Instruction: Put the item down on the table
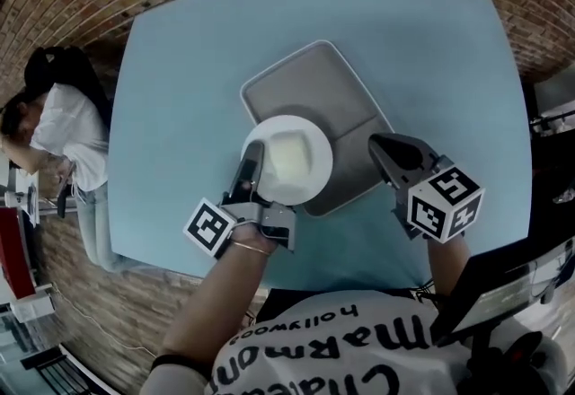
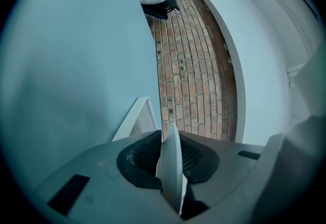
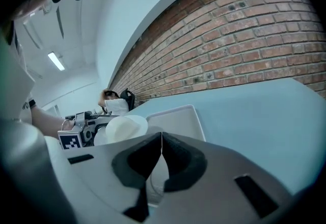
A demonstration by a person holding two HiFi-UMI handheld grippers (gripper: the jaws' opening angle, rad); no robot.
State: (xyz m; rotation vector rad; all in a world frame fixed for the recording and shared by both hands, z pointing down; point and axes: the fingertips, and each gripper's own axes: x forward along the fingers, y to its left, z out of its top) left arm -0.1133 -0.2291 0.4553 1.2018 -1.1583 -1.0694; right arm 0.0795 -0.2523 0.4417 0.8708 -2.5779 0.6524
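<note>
Evidently unfinished: the left gripper (image 1: pixel 252 164) pinches the white plate (image 1: pixel 292 160) by its rim above the tray (image 1: pixel 310 83), off the table (image 1: pixel 180 70), while the right gripper (image 1: pixel 384 149) hangs empty, jaws pressed together

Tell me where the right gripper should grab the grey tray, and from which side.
Take the grey tray by its raised right rim, coming from the right. It lies flat on the table, so only the lip offers a hold, and the white plate in the left gripper covers its near-left part. The right gripper, shut beside that edge, would need to open first.
</note>
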